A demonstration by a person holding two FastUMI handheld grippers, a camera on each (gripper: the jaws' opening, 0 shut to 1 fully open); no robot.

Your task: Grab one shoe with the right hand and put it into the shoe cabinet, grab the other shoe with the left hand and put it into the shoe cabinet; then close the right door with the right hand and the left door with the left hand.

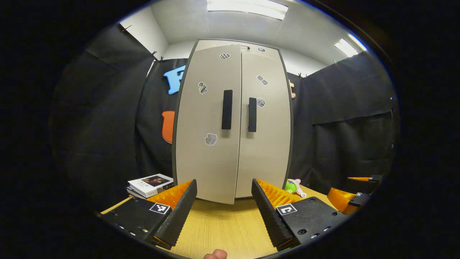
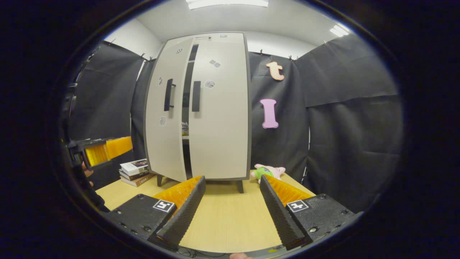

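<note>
The beige shoe cabinet (image 1: 230, 122) stands on the wooden table, straight ahead in the left gripper view. Its right door (image 2: 219, 108) lies flush. Its left door (image 2: 167, 111) stands slightly ajar, and a dark gap runs between the two black handles (image 2: 196, 96). Through that gap a pale object (image 2: 184, 128) rests on a shelf; I cannot tell what it is. My left gripper (image 1: 224, 203) is open and empty, a short way in front of the doors. My right gripper (image 2: 231, 207) is open and empty too, farther back and to the right of the cabinet.
A stack of books (image 1: 149, 184) lies left of the cabinet. A green and pink plush toy (image 2: 267, 171) sits at its right foot. Bare table top (image 2: 230, 219) stretches in front. The other gripper (image 2: 100, 151) hangs at the left.
</note>
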